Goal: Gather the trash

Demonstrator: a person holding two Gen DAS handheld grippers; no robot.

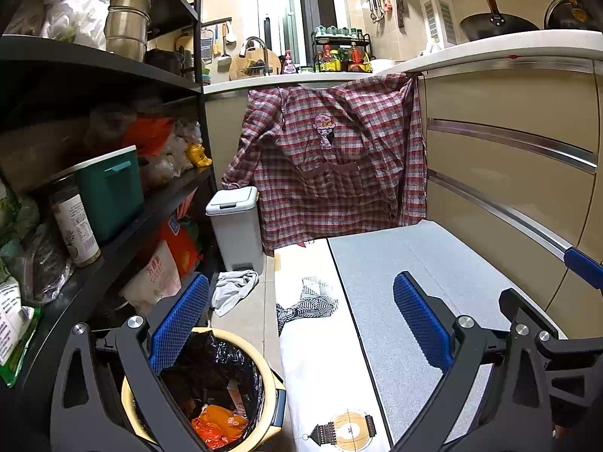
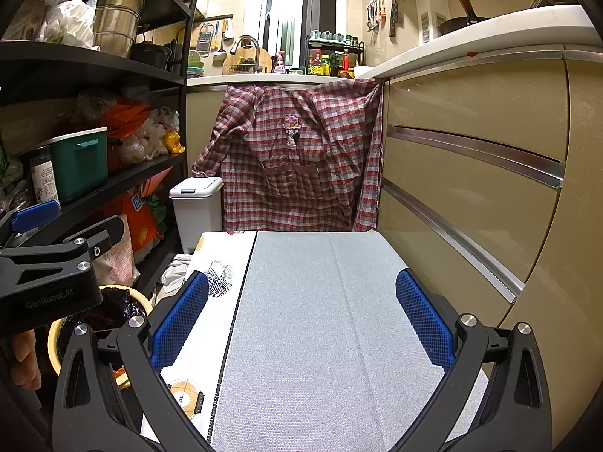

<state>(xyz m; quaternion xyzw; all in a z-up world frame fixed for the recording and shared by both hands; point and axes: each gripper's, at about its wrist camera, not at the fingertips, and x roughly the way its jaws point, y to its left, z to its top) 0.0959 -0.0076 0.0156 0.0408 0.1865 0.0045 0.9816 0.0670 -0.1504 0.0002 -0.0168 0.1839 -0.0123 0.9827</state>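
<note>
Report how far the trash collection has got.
Done: wrappers already lie in the lined bin. In hand: nothing; left gripper and right gripper are both open and empty. Left: possibly the rag on the floor; the grey mat looks bare.

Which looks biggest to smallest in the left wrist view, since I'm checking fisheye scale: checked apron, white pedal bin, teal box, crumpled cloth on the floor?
1. checked apron, clearly largest.
2. white pedal bin and teal box look about alike; the box sits nearer the camera, so I won't rank them.
3. crumpled cloth, smallest.
</note>
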